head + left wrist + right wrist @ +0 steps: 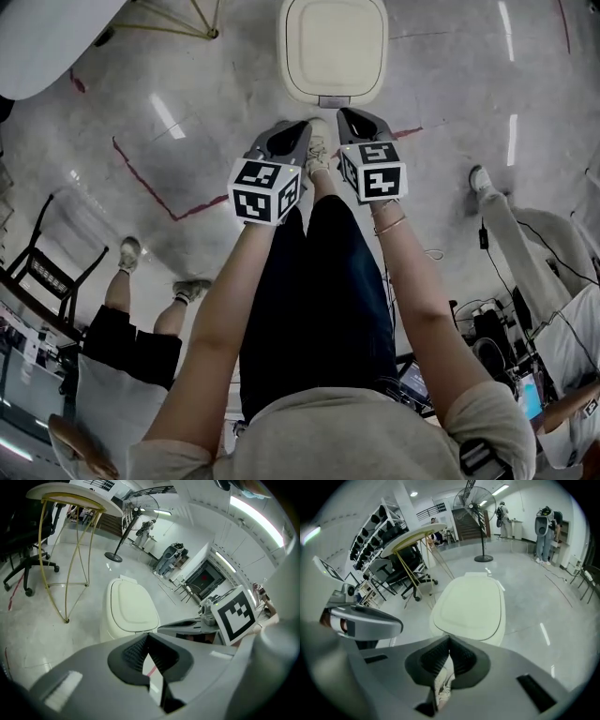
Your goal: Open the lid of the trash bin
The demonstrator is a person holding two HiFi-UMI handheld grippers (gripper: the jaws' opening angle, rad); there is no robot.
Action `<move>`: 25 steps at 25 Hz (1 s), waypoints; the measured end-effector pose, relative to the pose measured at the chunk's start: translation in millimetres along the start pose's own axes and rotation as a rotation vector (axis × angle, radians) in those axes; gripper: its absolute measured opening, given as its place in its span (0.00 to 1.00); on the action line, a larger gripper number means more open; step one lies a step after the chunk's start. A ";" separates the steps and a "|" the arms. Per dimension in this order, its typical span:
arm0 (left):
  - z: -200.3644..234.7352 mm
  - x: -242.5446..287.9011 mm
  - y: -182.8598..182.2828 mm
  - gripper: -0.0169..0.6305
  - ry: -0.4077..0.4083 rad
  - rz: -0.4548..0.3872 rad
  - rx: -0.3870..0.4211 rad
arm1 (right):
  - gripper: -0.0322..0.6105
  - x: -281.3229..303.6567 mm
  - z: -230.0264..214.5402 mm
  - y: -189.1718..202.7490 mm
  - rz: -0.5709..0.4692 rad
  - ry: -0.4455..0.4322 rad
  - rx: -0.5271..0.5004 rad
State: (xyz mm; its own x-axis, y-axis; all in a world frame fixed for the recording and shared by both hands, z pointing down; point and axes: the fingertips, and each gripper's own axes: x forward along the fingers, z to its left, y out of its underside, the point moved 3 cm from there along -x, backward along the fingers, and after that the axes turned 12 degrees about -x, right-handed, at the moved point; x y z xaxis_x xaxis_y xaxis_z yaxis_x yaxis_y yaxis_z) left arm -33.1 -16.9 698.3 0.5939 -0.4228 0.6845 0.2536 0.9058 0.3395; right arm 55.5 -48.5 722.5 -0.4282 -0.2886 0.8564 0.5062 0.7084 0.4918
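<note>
A cream trash bin [333, 47] stands on the floor straight ahead with its lid down flat. It also shows in the left gripper view as the bin [133, 604] and in the right gripper view as the bin [471, 604]. My left gripper [298, 128] and right gripper [349, 114] hover side by side just short of the bin's front edge, both shut with nothing held. The left jaws [147, 637] meet at their tips, as do the right jaws [449, 639]. My shoe [317, 150] rests on the floor between the grippers, near the bin's front pedal [333, 100].
A round table on thin gold legs [70, 550] stands left of the bin, with an office chair [28, 559] beyond it. A standing fan [480, 522] is behind the bin. People stand at my left [141, 309] and right [525, 244]. Red tape [150, 187] marks the floor.
</note>
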 end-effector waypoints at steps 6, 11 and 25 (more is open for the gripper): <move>9.5 12.3 3.8 0.04 0.006 0.006 -0.013 | 0.06 24.3 -4.2 12.0 0.025 0.021 0.043; 13.4 19.5 9.2 0.04 0.000 0.010 -0.031 | 0.06 36.8 -4.4 13.4 0.032 0.021 0.064; 18.0 21.5 12.4 0.04 -0.023 0.001 -0.023 | 0.06 40.1 -7.8 19.7 0.022 -0.069 0.154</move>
State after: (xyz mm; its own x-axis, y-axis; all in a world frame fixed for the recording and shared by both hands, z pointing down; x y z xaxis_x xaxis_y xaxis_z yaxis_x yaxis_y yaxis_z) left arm -31.0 -15.3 728.9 0.5768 -0.4220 0.6994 0.2704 0.9066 0.3240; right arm 54.1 -51.1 767.8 -0.4713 -0.2308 0.8512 0.3973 0.8061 0.4385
